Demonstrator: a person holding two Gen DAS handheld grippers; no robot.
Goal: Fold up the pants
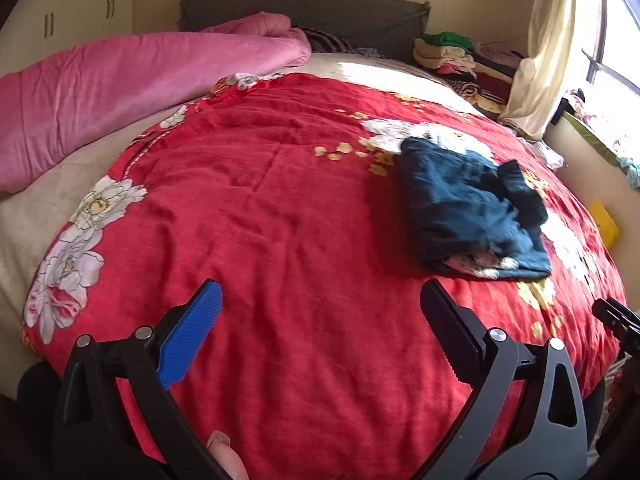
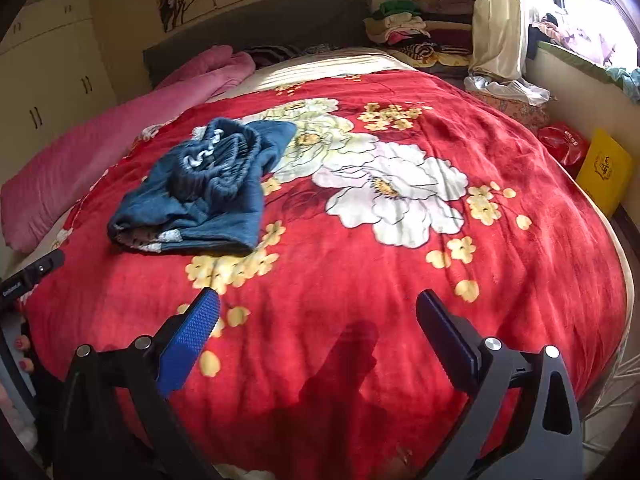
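Nearest the lens, the left gripper [image 1: 322, 300] hangs over the near edge of the bed with its fingers [image 1: 196, 328] spread wide, holding nothing; a thumb tip [image 1: 224, 456] shows at the bottom of the left wrist view. Alongside it, the right gripper [image 2: 318, 308] hovers above the same edge, its blue-padded fingers [image 2: 192, 336] likewise spread wide and empty, casting a shadow on the cloth below.

Under both lies a red plush blanket with large white and small yellow flowers [image 2: 360, 280], covering most of the bed.

Farther in, the dark blue pants [image 2: 204, 196] rest on the blanket in a compact folded bundle, the ribbed elastic waistband with a white drawstring [image 2: 208, 152] on top. They sit well apart from both grippers.

Beyond them a rolled pink quilt [image 1: 132, 80] runs along the left side of the bed. At the far end stand a grey headboard [image 1: 304, 12] and a stack of folded clothes [image 2: 404, 24], beside a cream curtain [image 2: 496, 20].
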